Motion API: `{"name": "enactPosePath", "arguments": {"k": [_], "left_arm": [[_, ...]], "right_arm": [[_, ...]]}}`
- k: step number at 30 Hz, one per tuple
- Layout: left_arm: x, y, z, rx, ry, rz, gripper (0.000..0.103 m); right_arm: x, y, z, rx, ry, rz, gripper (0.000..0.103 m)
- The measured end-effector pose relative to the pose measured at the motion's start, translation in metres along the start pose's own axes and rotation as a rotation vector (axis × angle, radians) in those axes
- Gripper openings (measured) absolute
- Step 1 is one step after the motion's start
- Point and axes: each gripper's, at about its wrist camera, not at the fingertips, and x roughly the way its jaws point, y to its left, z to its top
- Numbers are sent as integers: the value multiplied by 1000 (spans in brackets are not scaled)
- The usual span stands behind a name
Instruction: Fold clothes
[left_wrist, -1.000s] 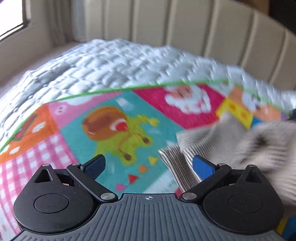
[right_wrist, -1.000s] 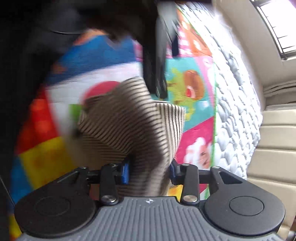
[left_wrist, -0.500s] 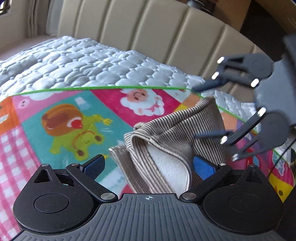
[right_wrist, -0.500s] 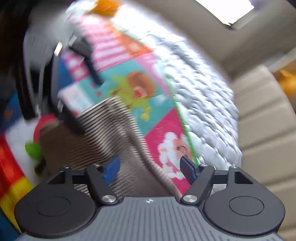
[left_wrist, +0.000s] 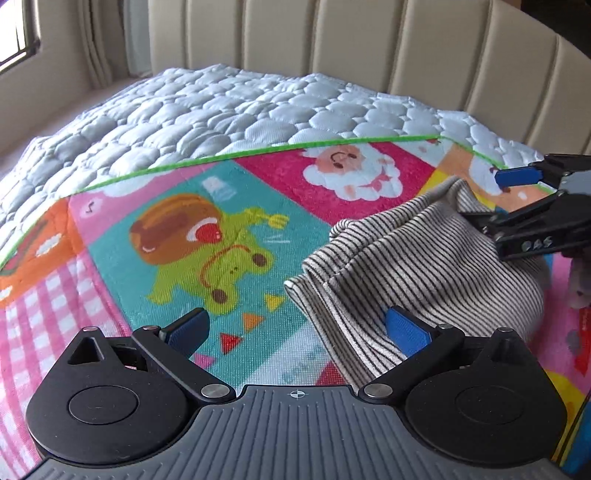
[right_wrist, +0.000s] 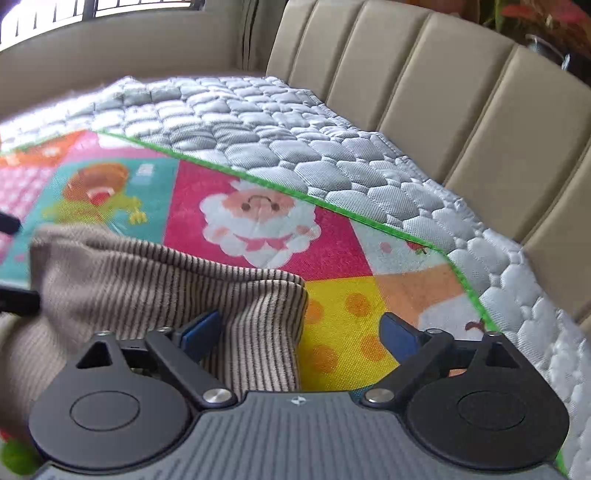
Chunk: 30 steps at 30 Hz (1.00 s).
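A beige garment with thin dark stripes (left_wrist: 424, 266) lies bunched on the colourful cartoon play mat (left_wrist: 207, 236); it also shows in the right wrist view (right_wrist: 147, 280). My left gripper (left_wrist: 295, 328) is open, its right pad at the garment's near edge. My right gripper (right_wrist: 301, 332) is open, its left pad over the garment's right edge and its right pad over the mat. The right gripper also shows in the left wrist view (left_wrist: 532, 199), open at the garment's far right side.
The mat lies on a grey quilted mattress (left_wrist: 207, 110), seen too in the right wrist view (right_wrist: 332, 155). A beige padded headboard (left_wrist: 369, 40) runs along the back. A window and curtain stand at the far left (left_wrist: 22, 33).
My right gripper was shut on the striped garment a second ago and has since opened and let it drop onto the mat. Both grippers have swung lower over the mat.
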Motion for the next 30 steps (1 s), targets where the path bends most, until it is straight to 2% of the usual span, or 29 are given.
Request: {"name": "enactPosePath", "arguments": {"k": [3,8,9,10,13,14,18,23,25,27,30], "left_arm": [[1,1,0,-5,3,-1,103],[2,1,-1,-14,8,-3,103],[2,2,-1,-16,8,-4,103],[2,2,-1,-17,9,-4,103],[3,2,-2,-23,12,-5,103],[3,2,-2,-24,13,-6,103],[3,3,-3,-29,15,-7,103],[3,3,-3,-31,15,-6,103],[2,3,-3,-32,15,-6,103],[2,3,-3,-32,14,-6,103],[2,4,-3,-33,14,-6,103]], "right_arm": [[-8,-6,4,-3,-3,3,101],[-54,-4,10,25,-117,76,100],[-64,-3,10,35,-142,98,94],[-69,0,10,44,-150,117,84],[-60,16,4,61,-90,158,58],[-50,24,1,53,-59,156,56],[-28,35,-4,65,-22,135,56],[-41,22,1,100,9,183,58],[-55,10,-4,208,34,229,75],[-68,-3,-17,350,62,286,82],[-76,-19,-41,576,139,333,84]]}}
